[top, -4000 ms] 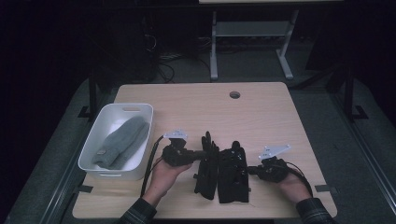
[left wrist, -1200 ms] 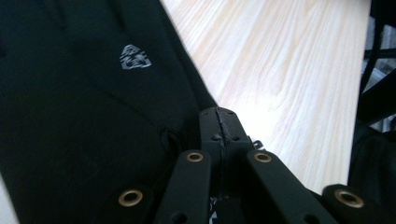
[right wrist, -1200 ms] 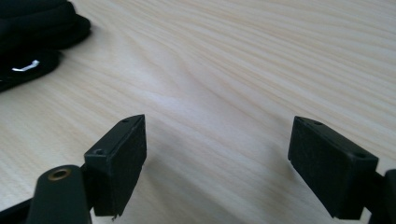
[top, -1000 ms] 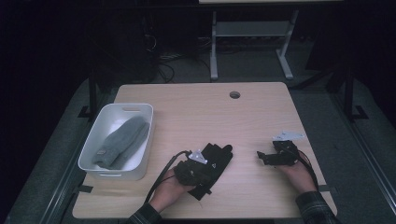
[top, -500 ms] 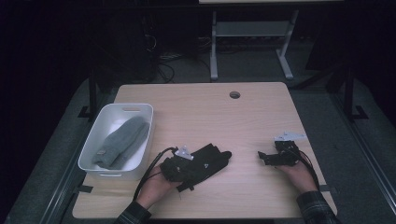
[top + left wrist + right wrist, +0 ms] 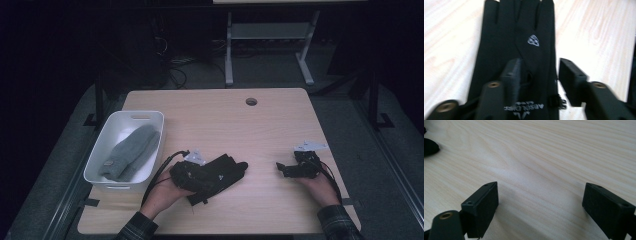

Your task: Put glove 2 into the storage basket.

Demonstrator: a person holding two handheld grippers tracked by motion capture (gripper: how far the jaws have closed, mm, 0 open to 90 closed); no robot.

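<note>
Black gloves point(image 6: 220, 174) stacked, count unclear; left claw point(image 6: 539, 75) grasping them; right claw point(image 6: 540, 202) released.

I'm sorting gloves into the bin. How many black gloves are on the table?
1 countable: a black glove at the left gripper; a second may lie hidden beneath it.

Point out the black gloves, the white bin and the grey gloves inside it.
black gloves point(image 6: 222, 172), high view, on the palm area.
white bin point(image 6: 142, 116), high view, on its far rim.
grey gloves point(image 6: 131, 150), high view, mid-fabric.
</note>
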